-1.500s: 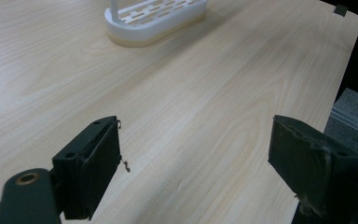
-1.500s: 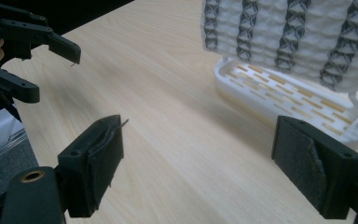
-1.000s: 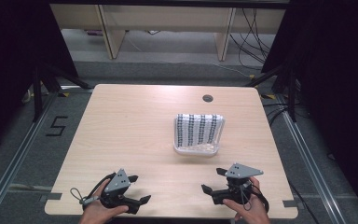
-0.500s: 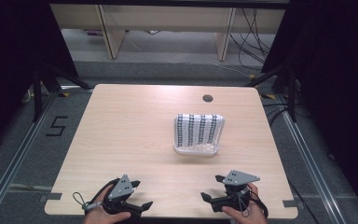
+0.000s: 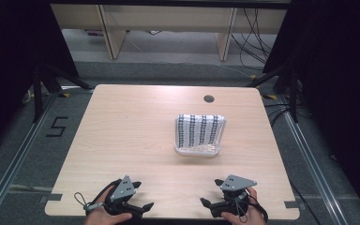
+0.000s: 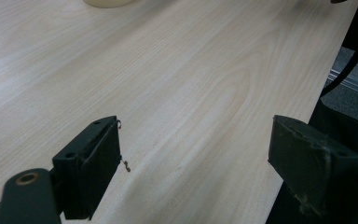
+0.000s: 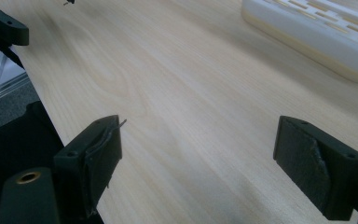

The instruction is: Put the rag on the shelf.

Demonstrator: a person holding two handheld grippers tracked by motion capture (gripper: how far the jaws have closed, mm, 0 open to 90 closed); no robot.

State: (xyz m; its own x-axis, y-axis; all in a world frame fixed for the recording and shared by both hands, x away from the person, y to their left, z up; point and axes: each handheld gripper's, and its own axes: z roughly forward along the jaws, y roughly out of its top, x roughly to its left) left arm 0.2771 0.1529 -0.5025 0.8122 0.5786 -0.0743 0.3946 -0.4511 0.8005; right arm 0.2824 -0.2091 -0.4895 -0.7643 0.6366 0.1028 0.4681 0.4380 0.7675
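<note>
A white slotted basket (image 5: 199,133) lies on the wooden table (image 5: 122,122), right of its middle, with dark stripes showing through the slots. My left gripper (image 5: 143,197) sits at the near edge, left of centre, its jaws turned toward the right. My right gripper (image 5: 209,192) sits at the near edge on the right, its jaws turned toward the left. In the left gripper view the left gripper (image 6: 196,154) is open over bare wood beside the table's edge. In the right gripper view the right gripper (image 7: 198,158) is open and holds nothing, and the basket (image 7: 317,32) lies ahead at the upper right.
A round cable hole (image 5: 209,98) sits near the table's far edge. Beyond the table are wooden furniture legs (image 5: 108,33) and loose cables (image 5: 253,33) on the floor. A "5" (image 5: 56,126) is marked on the floor at the left. Metal rails run along both sides.
Both grippers have drawn back toward the near edge of the table, and more of the hands has left the view. The basket has not moved.
</note>
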